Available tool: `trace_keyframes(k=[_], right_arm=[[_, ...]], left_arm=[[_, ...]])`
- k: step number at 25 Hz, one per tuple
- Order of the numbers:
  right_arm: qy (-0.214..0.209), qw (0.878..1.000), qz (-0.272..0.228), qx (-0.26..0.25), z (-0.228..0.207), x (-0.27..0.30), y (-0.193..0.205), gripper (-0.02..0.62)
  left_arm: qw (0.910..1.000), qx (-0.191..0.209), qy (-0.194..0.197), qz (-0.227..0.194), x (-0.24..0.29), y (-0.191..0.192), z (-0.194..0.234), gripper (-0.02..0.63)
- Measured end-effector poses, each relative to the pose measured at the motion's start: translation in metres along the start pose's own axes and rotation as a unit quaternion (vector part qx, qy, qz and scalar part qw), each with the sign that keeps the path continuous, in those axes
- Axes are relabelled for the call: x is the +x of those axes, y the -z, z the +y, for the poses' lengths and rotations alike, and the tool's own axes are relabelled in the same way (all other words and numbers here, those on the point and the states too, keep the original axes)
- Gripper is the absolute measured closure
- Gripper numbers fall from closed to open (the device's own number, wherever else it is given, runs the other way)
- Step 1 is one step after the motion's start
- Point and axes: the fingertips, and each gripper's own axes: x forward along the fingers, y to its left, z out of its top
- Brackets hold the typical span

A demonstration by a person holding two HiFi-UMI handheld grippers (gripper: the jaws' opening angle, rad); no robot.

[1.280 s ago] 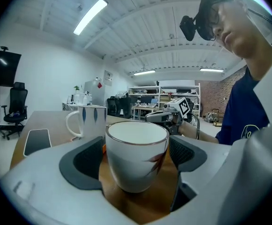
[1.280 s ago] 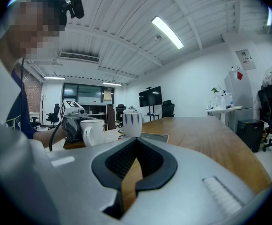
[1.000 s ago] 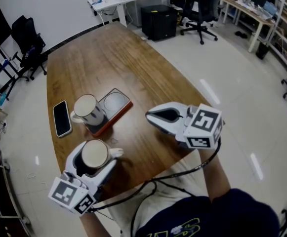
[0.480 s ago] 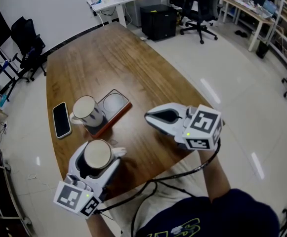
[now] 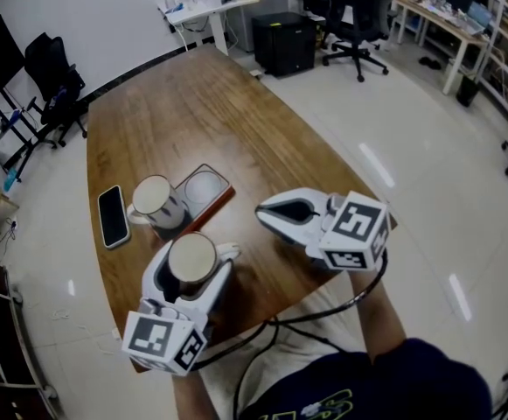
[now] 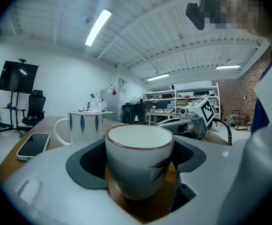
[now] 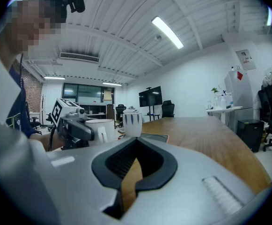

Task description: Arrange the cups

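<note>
Holding brown-rimmed cup point(image 6: 139, 159) clamped in left gripper point(image 5: 193, 261) jaws, over near bench point(image 5: 192, 112) edge. Best: keep it level, lower squarely into tray point(image 5: 223, 201) empty slot beside blue-patterned mug point(image 5: 154, 198). Right gripper point(image 5: 267, 208) jaws clenched, empty.

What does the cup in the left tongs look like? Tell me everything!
The cup is white and looks like shiny ceramic, with a thin brown line around its rim and a dark leafy mark on its side. It stands upright, mouth facing up, and looks empty inside. The left tongs squeeze it from both sides, over the wooden table near the person's edge. Whether its bottom touches the table can't be told.
</note>
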Motion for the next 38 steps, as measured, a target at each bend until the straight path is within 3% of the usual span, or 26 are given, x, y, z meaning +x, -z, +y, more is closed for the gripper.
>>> trace_keyframes(k=[9, 13, 18, 21, 26, 29, 32, 34, 38], right_arm=[[0.001, 1.000, -0.002, 0.003, 0.000, 0.002, -0.001, 0.588], [0.055, 0.998, -0.003, 0.014, -0.017, -0.001, 0.002, 0.588], [0.095, 0.995, -0.002, 0.020, -0.044, 0.000, 0.002, 0.588], [0.107, 0.994, -0.010, 0.027, -0.067, 0.003, -0.002, 0.588], [0.070, 0.992, -0.036, 0.095, -0.102, 0.019, -0.018, 0.588], [0.039, 0.984, -0.043, 0.166, -0.121, 0.037, -0.019, 0.588], [-0.020, 0.953, -0.058, 0.295, -0.128, 0.066, -0.017, 0.588], [-0.013, 0.937, -0.042, 0.346, -0.136, 0.082, -0.011, 0.588], [-0.002, 0.944, -0.018, 0.329, -0.147, 0.104, -0.011, 0.588]], left_arm=[[0.9934, -0.025, -0.112, -0.008, 0.038, -0.003, 0.002, 0.198], [0.9874, -0.066, -0.143, -0.011, 0.067, -0.005, -0.001, 0.198], [0.9717, -0.144, -0.182, -0.044, 0.094, -0.013, 0.007, 0.198], [0.9642, -0.147, -0.218, -0.035, 0.116, -0.014, 0.013, 0.198], [0.9514, -0.094, -0.292, -0.033, 0.132, -0.037, 0.026, 0.198], [0.9409, -0.060, -0.331, -0.039, 0.144, -0.053, 0.040, 0.199], [0.9271, -0.069, -0.366, -0.039, 0.146, -0.053, 0.063, 0.199], [0.9138, -0.072, -0.398, -0.040, 0.142, -0.050, 0.079, 0.199], [0.8913, -0.084, -0.444, -0.031, 0.144, -0.036, 0.095, 0.201]])
